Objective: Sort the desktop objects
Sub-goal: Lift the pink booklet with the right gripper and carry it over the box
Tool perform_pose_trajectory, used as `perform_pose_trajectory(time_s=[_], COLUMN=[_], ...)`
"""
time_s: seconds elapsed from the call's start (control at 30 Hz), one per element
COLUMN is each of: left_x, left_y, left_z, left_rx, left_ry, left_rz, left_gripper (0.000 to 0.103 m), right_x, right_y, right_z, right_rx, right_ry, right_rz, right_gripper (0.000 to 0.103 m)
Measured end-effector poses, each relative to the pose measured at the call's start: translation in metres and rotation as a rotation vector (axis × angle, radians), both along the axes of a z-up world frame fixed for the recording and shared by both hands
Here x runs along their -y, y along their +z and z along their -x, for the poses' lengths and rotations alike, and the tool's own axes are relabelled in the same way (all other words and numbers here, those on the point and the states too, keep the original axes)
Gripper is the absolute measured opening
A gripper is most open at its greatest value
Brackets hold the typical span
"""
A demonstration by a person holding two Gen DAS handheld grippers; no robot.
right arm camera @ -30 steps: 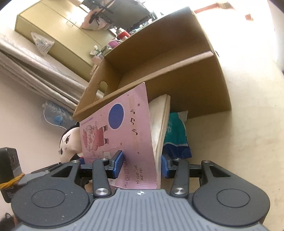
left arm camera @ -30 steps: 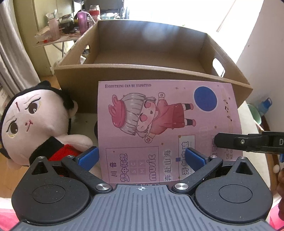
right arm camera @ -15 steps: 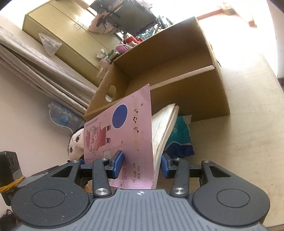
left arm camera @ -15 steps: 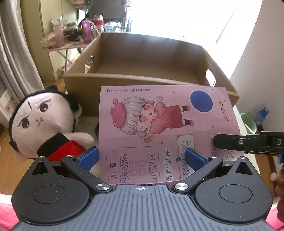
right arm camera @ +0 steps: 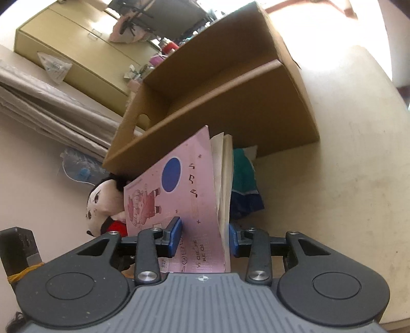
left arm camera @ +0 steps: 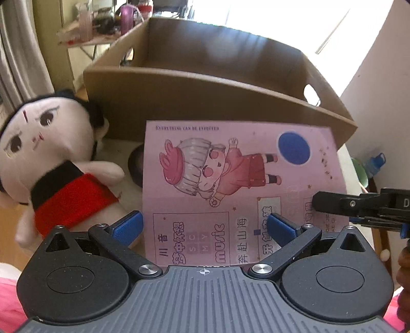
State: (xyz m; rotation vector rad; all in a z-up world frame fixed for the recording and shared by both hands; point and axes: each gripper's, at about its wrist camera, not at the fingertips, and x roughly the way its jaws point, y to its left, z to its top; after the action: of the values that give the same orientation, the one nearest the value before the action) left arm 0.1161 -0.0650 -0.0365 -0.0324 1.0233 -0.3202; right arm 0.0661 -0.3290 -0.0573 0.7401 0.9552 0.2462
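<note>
A pink music notebook [left arm camera: 230, 184] with a cartoon girl on its cover is held up on edge in front of a cardboard box [left arm camera: 210, 94]. My right gripper [right arm camera: 205, 235] is shut on the notebook [right arm camera: 189, 205] at its spine end, pages fanning slightly. My left gripper [left arm camera: 205, 226] is open, its blue pads either side of the notebook's lower edge without pinching it. The right gripper's black finger shows in the left wrist view [left arm camera: 358, 205]. A plush doll [left arm camera: 43, 158] in red and black lies at the left.
A teal and blue cloth item [right arm camera: 243, 187] lies on the table by the box [right arm camera: 230, 102], behind the notebook. A dark round object [left arm camera: 135, 166] sits between doll [right arm camera: 105, 205] and notebook. A blue-capped bottle [left arm camera: 375, 164] stands at the right. A cluttered side table [left arm camera: 102, 23] stands beyond.
The notebook has been lifted and tipped more upright in the right gripper. Both grippers have risen and drawn back, so the box and doll look lower and further away.
</note>
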Motion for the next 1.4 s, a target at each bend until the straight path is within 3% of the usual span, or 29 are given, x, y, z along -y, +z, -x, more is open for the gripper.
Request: perform_pose_trajectory(time_s=[0.53,1.1,1.4], left_x=[-0.008,-0.006,-0.009], left_y=[-0.014,-0.021,-0.009], left_z=[-0.019,-0.027,-0.02], left_rx=[-0.035,-0.07,-0.066], left_ry=[0.021,0.026,0.036], left_rz=[0.059,0.06,0.088], left_gripper=[0.103,0.103,0.103], right_x=[-0.004,0.0,0.003], right_y=[-0.004,-0.022,-0.006], right_z=[-0.011,-0.027,-0.017], right_rx=[0.022,0.047,0.077], right_ry=[-0.026,-0.071,-0.055], right_rz=[0.058,0.035,0.028], right_gripper=[0.041,0.045,0.045])
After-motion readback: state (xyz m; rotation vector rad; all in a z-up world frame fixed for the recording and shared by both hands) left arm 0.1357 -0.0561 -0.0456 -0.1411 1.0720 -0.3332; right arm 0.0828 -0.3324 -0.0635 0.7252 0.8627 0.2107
